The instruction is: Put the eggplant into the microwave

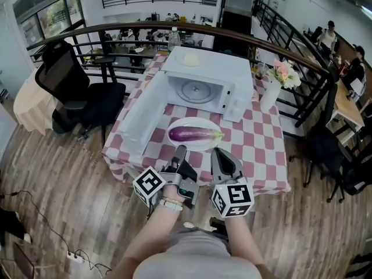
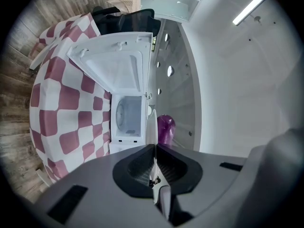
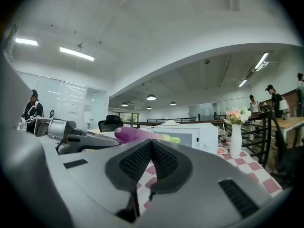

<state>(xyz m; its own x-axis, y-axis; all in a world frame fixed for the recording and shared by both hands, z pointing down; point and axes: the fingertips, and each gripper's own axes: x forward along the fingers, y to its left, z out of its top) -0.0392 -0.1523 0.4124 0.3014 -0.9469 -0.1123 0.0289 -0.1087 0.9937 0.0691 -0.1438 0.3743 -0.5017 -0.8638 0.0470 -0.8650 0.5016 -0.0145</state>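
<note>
A purple eggplant (image 1: 195,134) with a green stem lies on a white plate (image 1: 177,124), on the checkered table in front of the white microwave (image 1: 203,80). The microwave's door (image 1: 145,112) hangs open to the left and its chamber is empty. Both grippers hover at the table's near edge, short of the plate. My left gripper (image 1: 181,150) is shut with nothing in it, and my right gripper (image 1: 217,152) beside it is shut and empty too. The left gripper view, rolled sideways, shows the eggplant (image 2: 165,128) past the closed jaw tips (image 2: 154,148). The right gripper view has the eggplant (image 3: 135,134) just above its closed tips (image 3: 151,144).
A white vase of flowers (image 1: 272,92) stands right of the microwave, and a water bottle (image 1: 173,38) behind it. A pale round thing (image 1: 190,60) lies on the microwave's top. A black office chair (image 1: 70,86) is left of the table, a dark railing (image 1: 302,68) behind.
</note>
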